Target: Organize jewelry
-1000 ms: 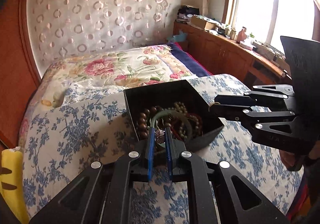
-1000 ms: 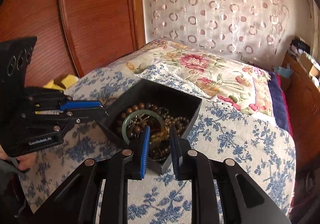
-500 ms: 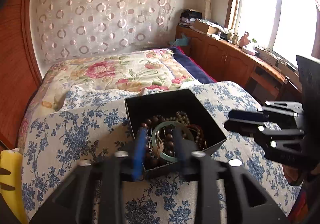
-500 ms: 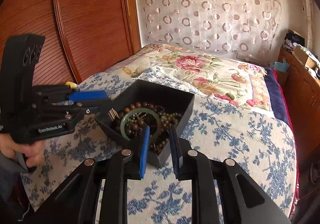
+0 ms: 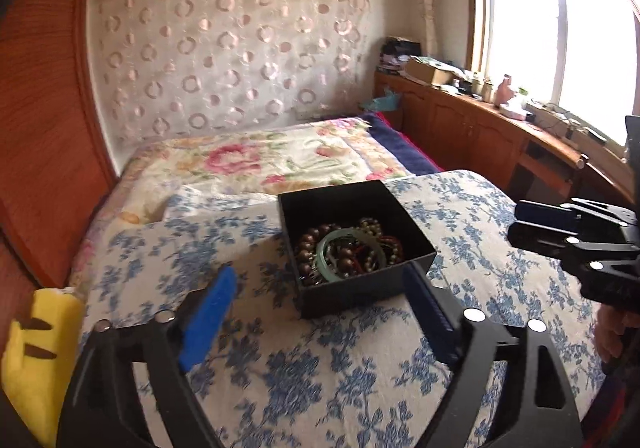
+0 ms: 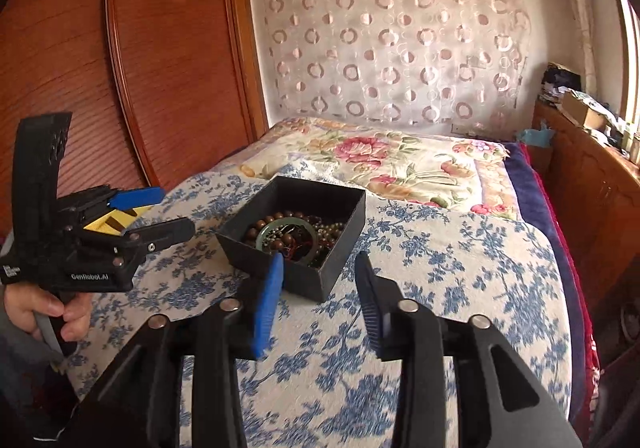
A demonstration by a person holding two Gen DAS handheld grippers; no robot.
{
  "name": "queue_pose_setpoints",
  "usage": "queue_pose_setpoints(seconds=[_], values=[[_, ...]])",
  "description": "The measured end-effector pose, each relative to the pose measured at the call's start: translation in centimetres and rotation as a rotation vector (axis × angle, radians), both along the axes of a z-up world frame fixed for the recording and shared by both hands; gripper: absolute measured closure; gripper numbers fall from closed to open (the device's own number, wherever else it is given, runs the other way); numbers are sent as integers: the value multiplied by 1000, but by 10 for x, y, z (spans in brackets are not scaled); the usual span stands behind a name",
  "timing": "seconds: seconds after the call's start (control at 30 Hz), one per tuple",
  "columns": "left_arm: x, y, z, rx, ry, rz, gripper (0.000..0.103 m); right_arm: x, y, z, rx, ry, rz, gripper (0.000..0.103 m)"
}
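A black open box (image 5: 362,294) sits on the blue-flowered bedspread. In it lie a green bangle (image 5: 322,262), brown bead strings (image 5: 306,248) and other tangled jewelry. My left gripper (image 5: 320,280) is just short of the box's near wall, its jaws opening wide with nothing gripped between them. In the right wrist view the same box (image 6: 248,252), holding the bangle (image 6: 289,223), lies just past my right gripper (image 6: 319,262). Those jaws are opening too and hold nothing. The left gripper (image 6: 176,210) hangs left of the box, the right gripper (image 5: 518,224) to its right.
A yellow soft toy (image 5: 36,348) lies at the bed's left edge by the wooden headboard (image 6: 168,48). A floral quilt (image 5: 260,164) covers the far half. A cluttered wooden cabinet (image 5: 480,128) runs under the window. A hand (image 6: 60,312) holds the left gripper.
The left gripper was shut on jewelry inside the box; it let go, opened wide and drew back. The right gripper also backed off and opened wider.
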State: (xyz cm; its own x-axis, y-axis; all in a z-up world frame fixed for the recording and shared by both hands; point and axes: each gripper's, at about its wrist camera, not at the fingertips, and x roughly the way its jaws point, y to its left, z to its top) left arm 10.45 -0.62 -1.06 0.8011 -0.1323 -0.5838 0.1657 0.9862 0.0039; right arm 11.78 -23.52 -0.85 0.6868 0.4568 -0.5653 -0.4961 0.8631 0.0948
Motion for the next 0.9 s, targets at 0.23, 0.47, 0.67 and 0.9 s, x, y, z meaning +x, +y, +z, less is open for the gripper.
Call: queue_pose_setpoints(seconds=[0.23,0.47,0.67,0.9], values=[[-34,3,6,-4,-11,55,7,-37,-9,8,36,-26,-65,38],[-63,5,11,-11,-19,87,7,-65,-24,12,25,-74,-213,3],[-76,5,13,-1,-22,109,7,-70,-31,11,16,-79,-281,2],[-81,8,14,9,-32,132,7,-75,-29,10,19,-105,-287,2]])
